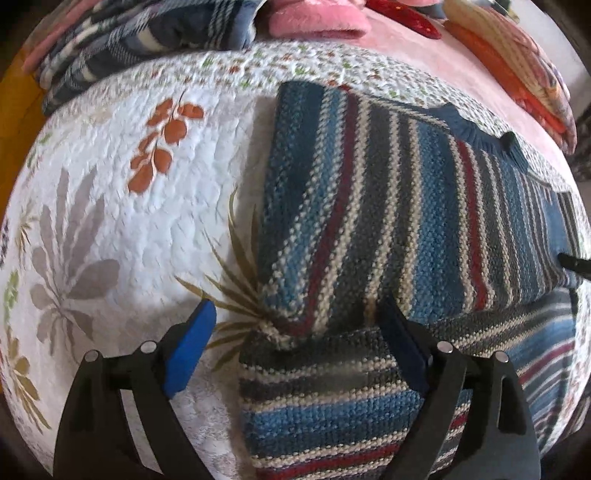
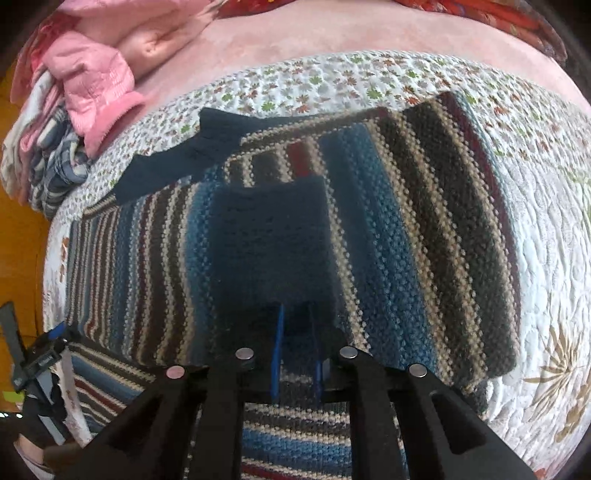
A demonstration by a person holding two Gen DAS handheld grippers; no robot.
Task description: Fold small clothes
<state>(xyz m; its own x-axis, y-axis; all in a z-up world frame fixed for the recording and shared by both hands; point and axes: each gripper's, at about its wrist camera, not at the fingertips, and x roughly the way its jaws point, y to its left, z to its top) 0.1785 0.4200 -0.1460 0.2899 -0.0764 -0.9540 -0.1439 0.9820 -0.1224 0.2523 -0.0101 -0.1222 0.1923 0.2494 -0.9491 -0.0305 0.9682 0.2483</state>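
Note:
A striped knit sweater [image 1: 406, 206] in blue, grey, cream and red lies on the floral quilt [image 1: 122, 221], with one part doubled over the lower layer. My left gripper [image 1: 297, 332] is open and straddles the fold's left corner, one blue pad [image 1: 192, 347] over the quilt and the other over the knit. In the right wrist view the sweater [image 2: 406, 229] fills the middle. My right gripper [image 2: 297, 354] is shut on the near edge of the folded layer, its blue pads almost together with knit between them. The dark blue collar [image 2: 173, 162] points to the far left.
A pink blanket [image 2: 332, 44] covers the bed beyond the quilt. Piled clothes, a pink jacket [image 2: 96, 88] and plaid fabric [image 1: 140, 33], sit at the far left. Orange and red fabrics [image 1: 517, 74] lie at the far right. White quilt stretches left of the sweater.

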